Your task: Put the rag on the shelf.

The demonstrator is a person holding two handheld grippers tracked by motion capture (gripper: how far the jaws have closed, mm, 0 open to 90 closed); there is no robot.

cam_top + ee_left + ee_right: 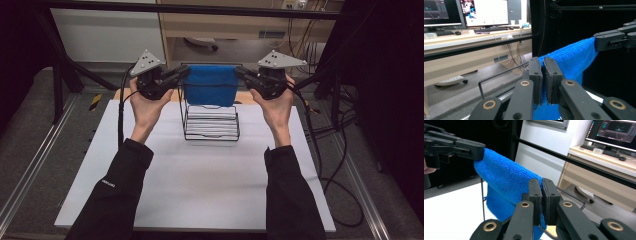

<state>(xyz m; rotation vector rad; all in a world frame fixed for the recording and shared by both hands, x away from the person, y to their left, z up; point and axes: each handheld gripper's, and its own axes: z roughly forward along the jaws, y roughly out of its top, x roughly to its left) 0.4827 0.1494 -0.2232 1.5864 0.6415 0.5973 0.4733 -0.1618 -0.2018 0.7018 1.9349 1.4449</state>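
Rack stands beneath cloth on table.

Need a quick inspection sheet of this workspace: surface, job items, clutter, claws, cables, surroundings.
Surface: white tabletop, bare in front of the rack.
Job's things: blue cloth stretched between both claws, hanging over the top of a black wire rack that stands upright on the table.
Clutter: nothing seen on the table.
Claws: left claw shut on one end of the cloth; right claw shut on the other end.
Cables: a black cable trails from the left claw; more black cables lie to the right of the table.
Surroundings: black frame bar, wooden desk with monitors and a keyboard.
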